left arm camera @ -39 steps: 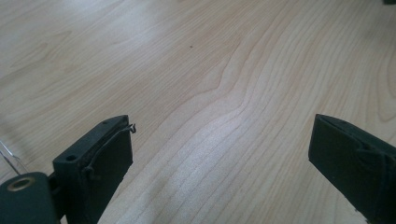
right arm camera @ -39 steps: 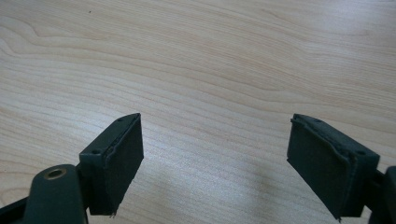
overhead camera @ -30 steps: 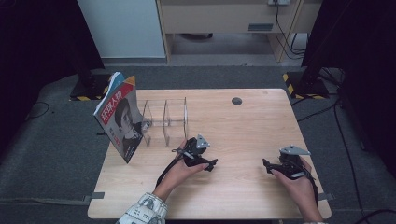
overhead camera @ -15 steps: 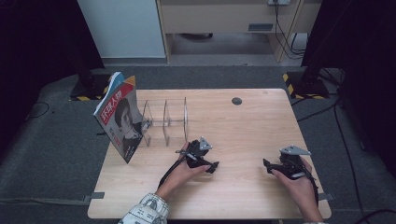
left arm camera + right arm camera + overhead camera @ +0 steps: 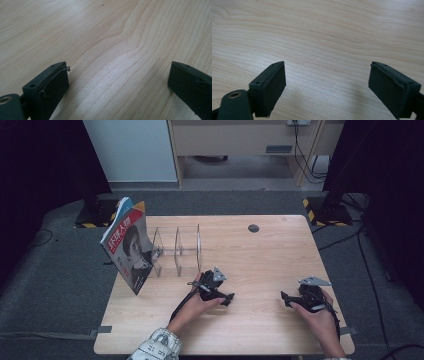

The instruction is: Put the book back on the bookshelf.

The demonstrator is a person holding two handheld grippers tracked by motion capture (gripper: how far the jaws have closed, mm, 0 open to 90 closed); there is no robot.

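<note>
Magazine [image 5: 128,247] propped upright, tilted, at left end of clear acrylic rack [image 5: 176,250], far-left part of wooden table [image 5: 270,255]; bottom corner overhanging left edge. Cover red along top with large white characters, not readable at this size; dark portrait photo below. More books behind it, blue and orange edges showing.

Left gripper [image 5: 226,298] in left hand [image 5: 197,300], just in front of rack, near table centre, lying low over wood, jaws pointing right. Patterned sleeve [image 5: 156,346] at bottom edge. Jaws spread wide in left gripper view [image 5: 117,82], nothing between but bare wood grain.

Right gripper [image 5: 286,298] in right hand [image 5: 315,312], near right front of table, well apart from left, jaws pointing left toward it. Grey three-cornered plate on top. Jaws likewise parted wide in right gripper view [image 5: 327,85], empty, close above tabletop.

Small dark round spot [image 5: 253,228] on table toward far edge.
</note>
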